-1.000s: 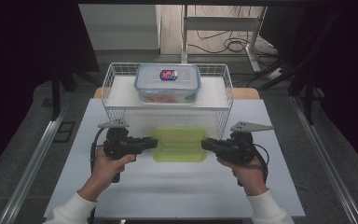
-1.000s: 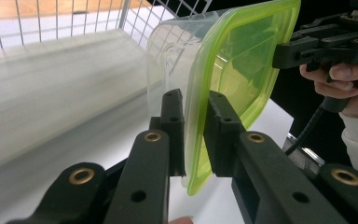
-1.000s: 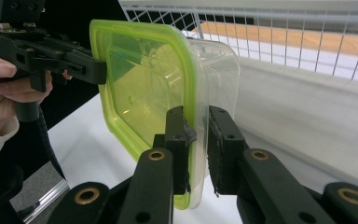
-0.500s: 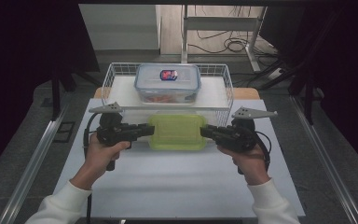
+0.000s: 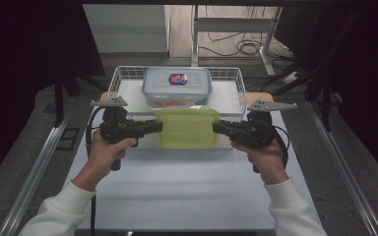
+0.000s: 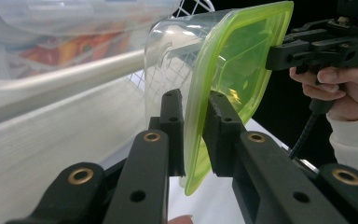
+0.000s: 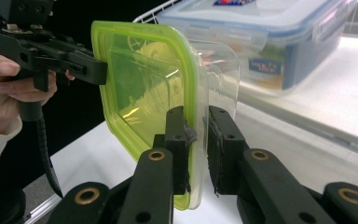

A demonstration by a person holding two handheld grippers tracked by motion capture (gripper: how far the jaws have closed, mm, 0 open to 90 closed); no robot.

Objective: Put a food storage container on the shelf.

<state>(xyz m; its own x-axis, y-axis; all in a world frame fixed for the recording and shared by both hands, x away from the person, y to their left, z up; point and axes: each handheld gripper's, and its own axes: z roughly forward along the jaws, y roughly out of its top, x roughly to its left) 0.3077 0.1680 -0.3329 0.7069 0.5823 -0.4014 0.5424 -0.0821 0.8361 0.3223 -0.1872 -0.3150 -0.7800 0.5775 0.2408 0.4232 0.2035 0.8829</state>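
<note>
A clear container with a green lid [image 5: 188, 128] hangs above the white table, just in front of the wire basket. My left gripper [image 5: 158, 127] is shut on its left rim and my right gripper [image 5: 216, 128] is shut on its right rim. In the left gripper view my jaws [image 6: 196, 116] pinch the edge of the green lid [image 6: 242, 60], and the right gripper [image 6: 279, 51] grips the far edge. In the right gripper view my jaws [image 7: 198, 126] clamp the lid's rim [image 7: 144, 79], with the left gripper [image 7: 100, 70] on the opposite side.
A white wire basket [image 5: 118, 78] stands at the back of the table [image 5: 187, 191]. It holds a clear container with a blue-trimmed lid [image 5: 177, 86]. Metal rails run along both sides of the table. Dark curtains flank the workspace.
Both grippers have risen together with the green-lidded container between them and carried it back toward the basket. Neither grip has changed.
</note>
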